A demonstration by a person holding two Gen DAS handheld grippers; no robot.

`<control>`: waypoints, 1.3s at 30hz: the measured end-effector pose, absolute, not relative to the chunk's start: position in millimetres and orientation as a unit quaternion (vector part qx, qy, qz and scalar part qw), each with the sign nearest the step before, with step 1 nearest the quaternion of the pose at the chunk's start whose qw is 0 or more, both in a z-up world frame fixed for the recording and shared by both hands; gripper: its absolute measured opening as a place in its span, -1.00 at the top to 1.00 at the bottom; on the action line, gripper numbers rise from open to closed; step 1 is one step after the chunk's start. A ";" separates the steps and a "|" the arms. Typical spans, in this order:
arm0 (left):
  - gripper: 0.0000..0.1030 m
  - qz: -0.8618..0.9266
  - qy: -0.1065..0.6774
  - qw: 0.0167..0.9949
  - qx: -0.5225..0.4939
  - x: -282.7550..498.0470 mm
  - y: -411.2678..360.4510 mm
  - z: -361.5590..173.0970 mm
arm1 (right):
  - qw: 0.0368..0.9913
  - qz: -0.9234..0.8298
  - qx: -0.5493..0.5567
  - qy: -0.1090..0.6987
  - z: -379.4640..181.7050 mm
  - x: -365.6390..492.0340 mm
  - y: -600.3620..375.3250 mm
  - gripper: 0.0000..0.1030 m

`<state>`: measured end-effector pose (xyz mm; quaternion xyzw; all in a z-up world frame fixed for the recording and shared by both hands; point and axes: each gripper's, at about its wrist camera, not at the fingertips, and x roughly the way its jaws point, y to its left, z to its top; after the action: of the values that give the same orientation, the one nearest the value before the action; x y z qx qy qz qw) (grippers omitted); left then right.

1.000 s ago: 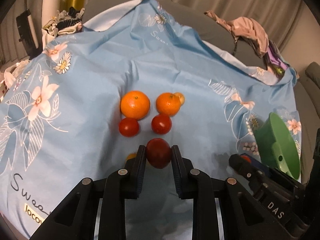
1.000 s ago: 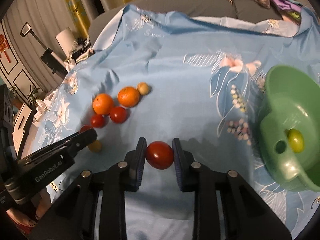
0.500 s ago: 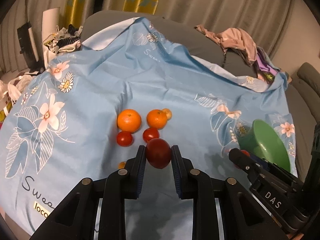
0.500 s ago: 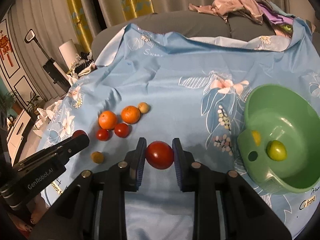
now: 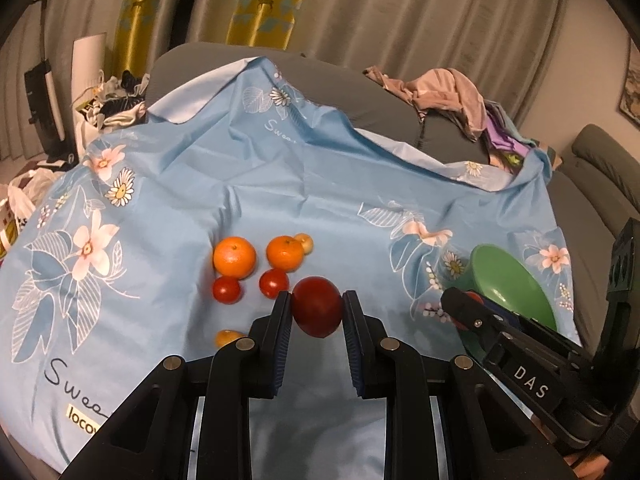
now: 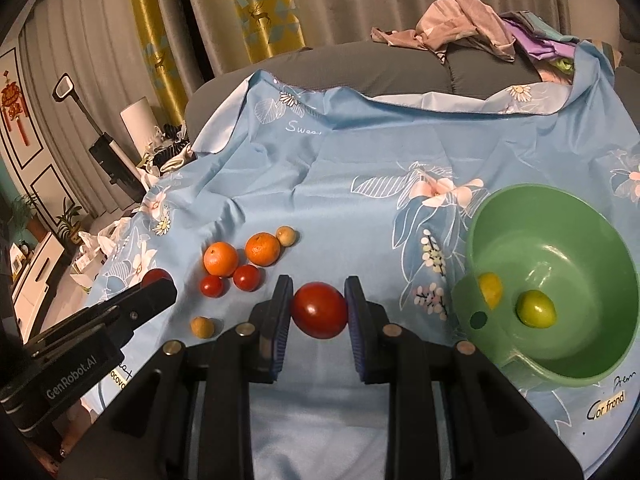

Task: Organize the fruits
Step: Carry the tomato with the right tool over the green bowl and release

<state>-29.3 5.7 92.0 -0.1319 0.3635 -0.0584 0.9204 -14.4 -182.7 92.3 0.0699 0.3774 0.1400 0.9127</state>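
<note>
**Gripping one red fruit in each pair of tongs**

Clamping a dark red round fruit [image 5: 317,312] between the blue ribbed pads of the left gripper [image 5: 316,312], lower centre of the left wrist view, raised off the light blue flowered cloth [image 5: 192,168]. Pinching a brighter red tomato [image 6: 319,310] in the right gripper [image 6: 319,312], jaws pressed to both its sides, lower centre of the right wrist view.

Lying just beyond the left tongs: two small red tomatoes [image 5: 227,289], behind them two oranges [image 5: 234,257], the right one [image 5: 285,253] touching a small tan fruit [image 5: 303,242]. Sitting alone near the left finger, another small yellowish fruit [image 5: 228,337].

Resting at the right edge of the right wrist view: a green plastic bowl [image 6: 560,204], holding a green lime [image 6: 535,308] and a yellow fruit [image 6: 491,289]. Draped on the grey sofa, upper right: a heap of clothes [image 6: 460,26].
</note>
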 end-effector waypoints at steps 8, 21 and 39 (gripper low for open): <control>0.51 -0.063 0.360 0.923 -0.123 -33.3 -2.1 93.1 | 0.916 0.139 0.076 0.368 98.1 -19.8 -188.2 0.47; 0.51 -0.092 0.352 0.925 -0.112 -38.3 -19.3 102.3 | 0.926 0.130 0.087 0.345 112.0 -27.5 -202.7 0.47; 0.51 -0.144 0.336 0.927 -0.081 -32.6 -77.9 121.1 | 0.940 0.084 0.133 0.304 128.9 -40.7 -261.1 0.47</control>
<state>-32.6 -77.9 121.1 -0.0815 0.3364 -0.1442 0.9270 -40.7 -261.1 128.9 0.1325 0.3044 0.0841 0.9395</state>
